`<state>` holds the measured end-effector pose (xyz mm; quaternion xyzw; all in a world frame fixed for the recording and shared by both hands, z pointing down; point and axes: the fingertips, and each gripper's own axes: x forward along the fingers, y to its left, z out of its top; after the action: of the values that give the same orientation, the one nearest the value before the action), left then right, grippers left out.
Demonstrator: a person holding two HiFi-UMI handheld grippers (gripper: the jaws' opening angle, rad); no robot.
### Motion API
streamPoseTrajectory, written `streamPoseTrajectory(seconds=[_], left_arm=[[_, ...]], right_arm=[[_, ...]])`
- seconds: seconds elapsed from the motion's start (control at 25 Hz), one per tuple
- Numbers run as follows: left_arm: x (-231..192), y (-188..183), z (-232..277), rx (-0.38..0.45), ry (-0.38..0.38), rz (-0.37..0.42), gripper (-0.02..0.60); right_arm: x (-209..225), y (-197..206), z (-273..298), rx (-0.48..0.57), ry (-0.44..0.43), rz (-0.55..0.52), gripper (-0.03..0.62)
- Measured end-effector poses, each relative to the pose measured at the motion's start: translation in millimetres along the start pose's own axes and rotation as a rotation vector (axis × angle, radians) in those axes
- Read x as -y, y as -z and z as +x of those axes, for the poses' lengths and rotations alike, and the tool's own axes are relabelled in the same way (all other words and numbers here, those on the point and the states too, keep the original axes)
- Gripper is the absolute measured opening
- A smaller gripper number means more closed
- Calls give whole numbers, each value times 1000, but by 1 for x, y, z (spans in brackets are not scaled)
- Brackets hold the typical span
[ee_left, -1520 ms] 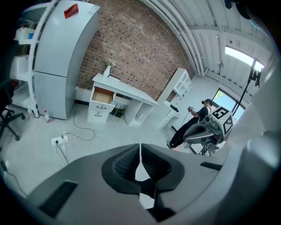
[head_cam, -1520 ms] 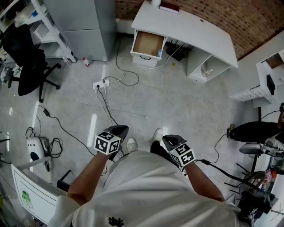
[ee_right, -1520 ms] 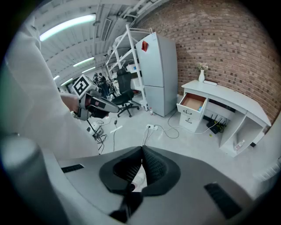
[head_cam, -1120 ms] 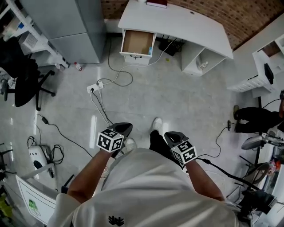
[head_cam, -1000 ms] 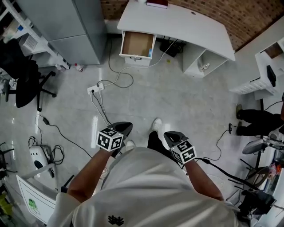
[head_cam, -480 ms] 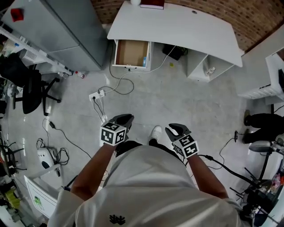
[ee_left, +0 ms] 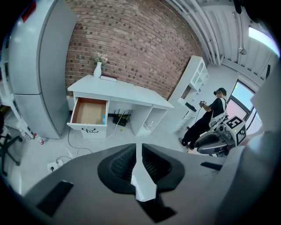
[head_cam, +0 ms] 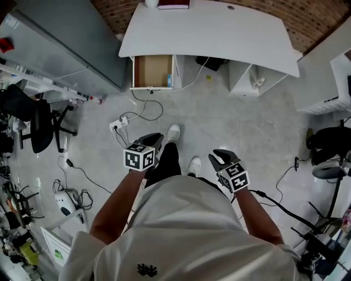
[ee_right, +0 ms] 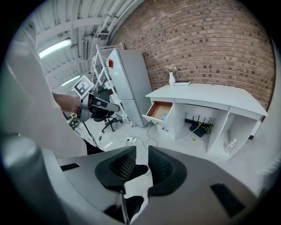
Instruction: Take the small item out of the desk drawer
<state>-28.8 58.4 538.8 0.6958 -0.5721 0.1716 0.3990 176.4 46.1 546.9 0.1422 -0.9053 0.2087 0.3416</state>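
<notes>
Approach on foot: over the last second and a half you walked toward the white desk [head_cam: 219, 27]. In the head view its open drawer [head_cam: 153, 71] had drawn nearer and come to sit more squarely ahead of you. It was still well apart from both grippers.

You carried the left gripper [head_cam: 153, 137] low in front of your body, its fingers [ee_left: 120, 165] closed together on nothing. The right gripper [head_cam: 220, 156] rode level with it, its fingers [ee_right: 120, 169] only slightly apart, and only your shoe and the floor showed through the gap.

A small blue item [head_cam: 168, 80] lay against the right wall of the drawer's brown interior. Nothing had touched it. The task was probably still at the walking-up stage. With the drawer already pulled out, what remained was to close the distance, open one gripper and reach in.

A pale grey floor [head_cam: 247, 126] stretched between you and the desk. A power strip [head_cam: 120, 124] and loose white cables lay on it just left of your path, a likely snag for your feet.

A vase [ee_left: 97, 69] and a dark book [head_cam: 174, 4] stood at the back of the desk, against a brick wall [ee_left: 131, 48]. A tall grey cabinet [head_cam: 66, 44] stood to the left, with a black office chair [head_cam: 33, 118] nearer you. Another person [ee_left: 206, 118] stood off to the right.
</notes>
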Motion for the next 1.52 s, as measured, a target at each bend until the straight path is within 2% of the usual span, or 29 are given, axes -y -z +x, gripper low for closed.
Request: streamPoseTrajectory(seconds=[0.16, 0.28, 0.44, 0.68, 0.8, 1.08, 1.36, 1.52], left_arm=[[-23, -31, 41, -4, -4, -3, 48], [-48, -53, 76, -19, 1, -15, 115], [-100, -92, 123, -42, -37, -53, 117], [-183, -135, 196, -103, -93, -50, 117], [-217, -149, 233, -129, -110, -76, 123], [-278, -157, 323, -220, -144, -112, 146], [-317, -152, 387, -300, -186, -87, 170], [-330, -141, 417, -330, -186, -105, 175]], right_arm=[[35, -16, 7, 11, 50, 38, 107], [65, -25, 12, 5, 117, 78, 107], [100, -54, 25, -1, 176, 124, 107], [135, -98, 67, -40, 219, 180, 107], [143, -111, 88, -73, 221, 212, 107], [165, -121, 120, -164, 244, 287, 107], [181, -129, 134, -199, 279, 365, 103], [184, -115, 136, -241, 284, 401, 100]])
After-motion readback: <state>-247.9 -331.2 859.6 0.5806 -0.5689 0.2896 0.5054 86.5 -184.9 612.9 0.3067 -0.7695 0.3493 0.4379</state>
